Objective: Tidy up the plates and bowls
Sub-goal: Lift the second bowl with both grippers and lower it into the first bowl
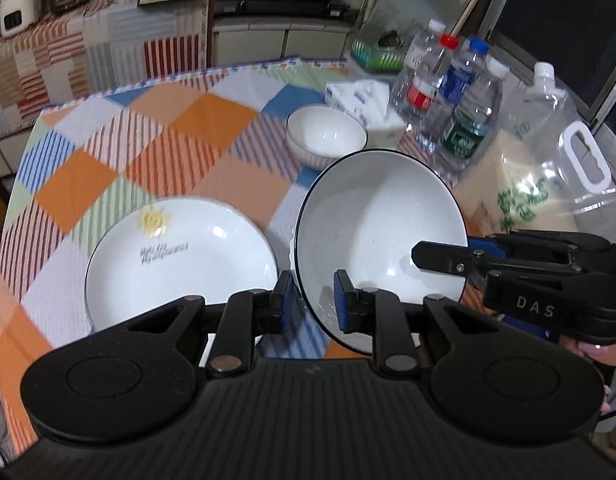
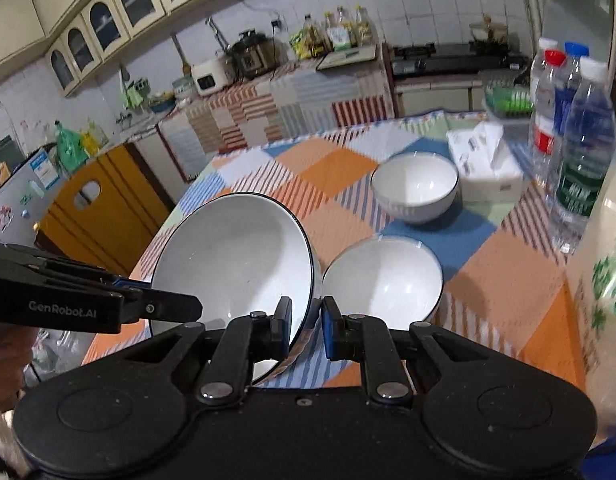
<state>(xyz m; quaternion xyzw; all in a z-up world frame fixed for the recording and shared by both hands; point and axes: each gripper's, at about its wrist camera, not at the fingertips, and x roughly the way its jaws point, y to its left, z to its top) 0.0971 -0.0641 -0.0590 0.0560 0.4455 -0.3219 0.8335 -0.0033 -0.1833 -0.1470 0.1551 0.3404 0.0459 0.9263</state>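
A large white bowl with a dark rim (image 1: 382, 236) (image 2: 235, 256) is held tilted above the table. Both grippers pinch its rim: my left gripper (image 1: 312, 305) at the near edge, my right gripper (image 2: 306, 330) at the opposite edge. The right gripper shows from the side in the left view (image 1: 448, 262), the left gripper in the right view (image 2: 163, 308). A white plate with a sun print (image 1: 179, 264) lies flat to the left. A second bowl (image 2: 384, 276) sits under the tilted one. A third small bowl (image 1: 326, 134) (image 2: 414, 186) stands farther back.
The table has a checked orange, blue and white cloth (image 1: 155, 140). Water bottles (image 1: 448, 92) (image 2: 576, 148), a large clear jug (image 1: 556, 168) and a tissue pack (image 1: 368, 100) (image 2: 484, 164) stand at the right. A kitchen counter with appliances (image 2: 247, 60) is behind.
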